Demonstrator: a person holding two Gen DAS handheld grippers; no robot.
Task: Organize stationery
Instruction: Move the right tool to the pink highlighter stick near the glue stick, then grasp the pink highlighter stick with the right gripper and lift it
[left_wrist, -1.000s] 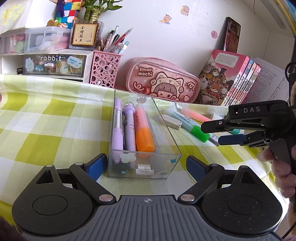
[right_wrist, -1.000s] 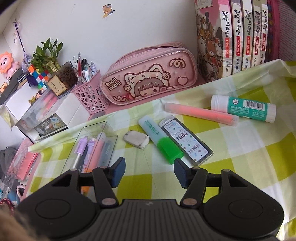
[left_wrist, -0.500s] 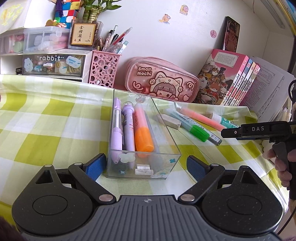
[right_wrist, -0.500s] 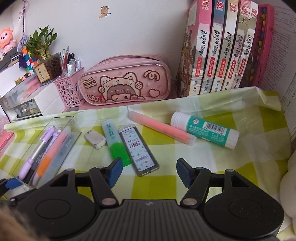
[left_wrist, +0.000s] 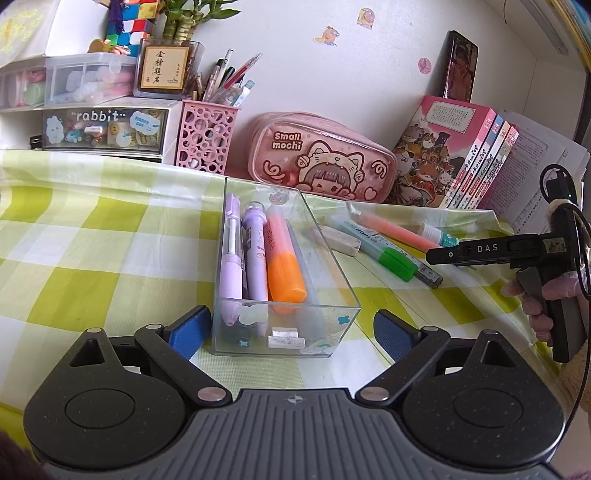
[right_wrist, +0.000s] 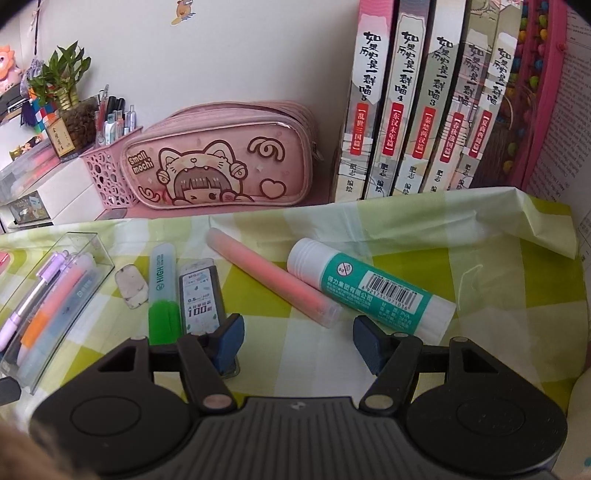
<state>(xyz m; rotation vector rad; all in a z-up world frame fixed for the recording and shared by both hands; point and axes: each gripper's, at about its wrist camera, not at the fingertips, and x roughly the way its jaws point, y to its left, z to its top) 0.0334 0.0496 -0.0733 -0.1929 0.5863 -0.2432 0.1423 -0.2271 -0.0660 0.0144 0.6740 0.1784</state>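
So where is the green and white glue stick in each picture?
Left wrist view: the green and white glue stick lies far right, mostly hidden behind the pink highlighter and the right gripper.
Right wrist view: it lies right of centre, on the checked cloth, beside the pink highlighter.
Shared landmark: the pink "Small mochi" pencil case against the wall.

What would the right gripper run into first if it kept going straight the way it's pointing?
Probably the near end of the pink highlighter, lying just ahead between the open fingers of the right gripper; the glue stick sits right beside it, so depth is uncertain.
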